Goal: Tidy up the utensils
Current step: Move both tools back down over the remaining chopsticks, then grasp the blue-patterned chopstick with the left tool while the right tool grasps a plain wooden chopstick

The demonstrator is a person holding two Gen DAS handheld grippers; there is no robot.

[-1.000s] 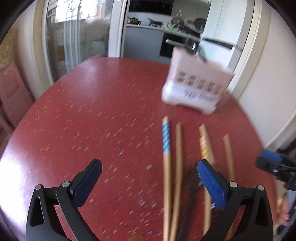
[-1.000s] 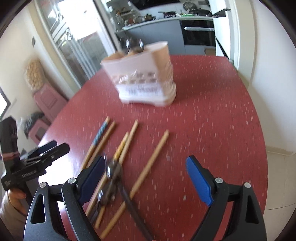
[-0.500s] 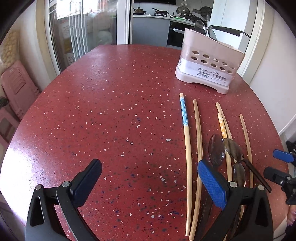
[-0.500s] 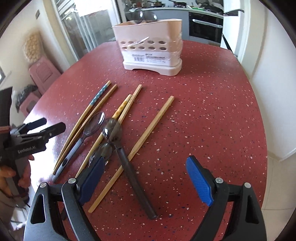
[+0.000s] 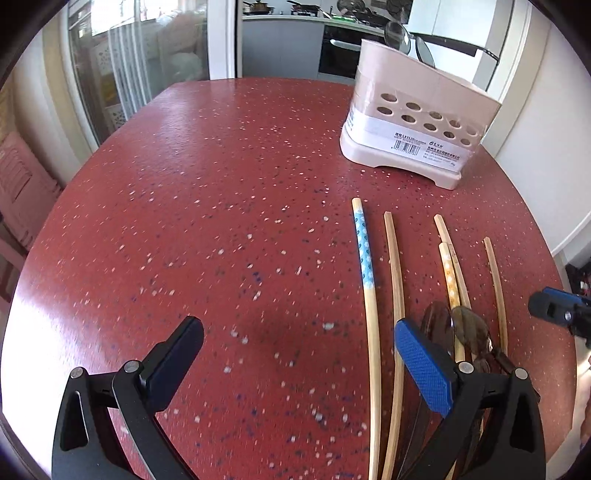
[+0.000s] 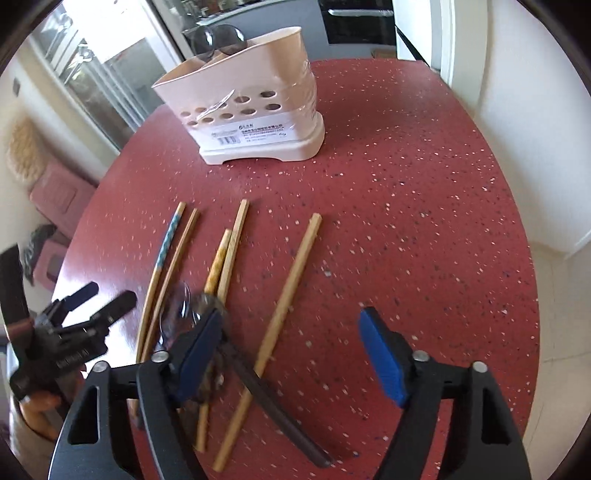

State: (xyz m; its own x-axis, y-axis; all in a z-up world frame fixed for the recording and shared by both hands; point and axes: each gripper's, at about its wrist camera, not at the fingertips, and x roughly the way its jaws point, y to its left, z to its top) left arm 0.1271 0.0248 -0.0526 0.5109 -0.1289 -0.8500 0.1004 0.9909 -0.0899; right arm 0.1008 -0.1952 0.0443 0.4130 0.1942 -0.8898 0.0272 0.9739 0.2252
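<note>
A pink utensil holder (image 5: pixel 413 125) (image 6: pixel 251 110) stands at the far side of the red table, with dark spoons (image 6: pixel 221 35) upright in it. Several wooden chopsticks lie side by side in front of it, one of them patterned blue (image 5: pixel 364 258) (image 6: pixel 166 251). Dark spoons (image 5: pixel 469 328) (image 6: pixel 207 306) lie across their near ends. My left gripper (image 5: pixel 295 328) hovers open to their left, gripping nothing. My right gripper (image 6: pixel 291 317) is closing over a single chopstick (image 6: pixel 291 288) and a black spoon handle (image 6: pixel 273 398). Both lie between its jaws, untouched by the pads.
The speckled table (image 5: pixel 221 221) curves away to an edge on the right, with a white wall behind it. A pink seat (image 5: pixel 18 184) stands off the left edge. Each gripper appears in the other's view: left gripper (image 6: pixel 96 302), right gripper (image 5: pixel 554 310).
The right gripper's jaws have narrowed, and it has come closer over the spoons and the single chopstick. The left gripper has shifted, so the holder looks nearer. The utensils have not moved.
</note>
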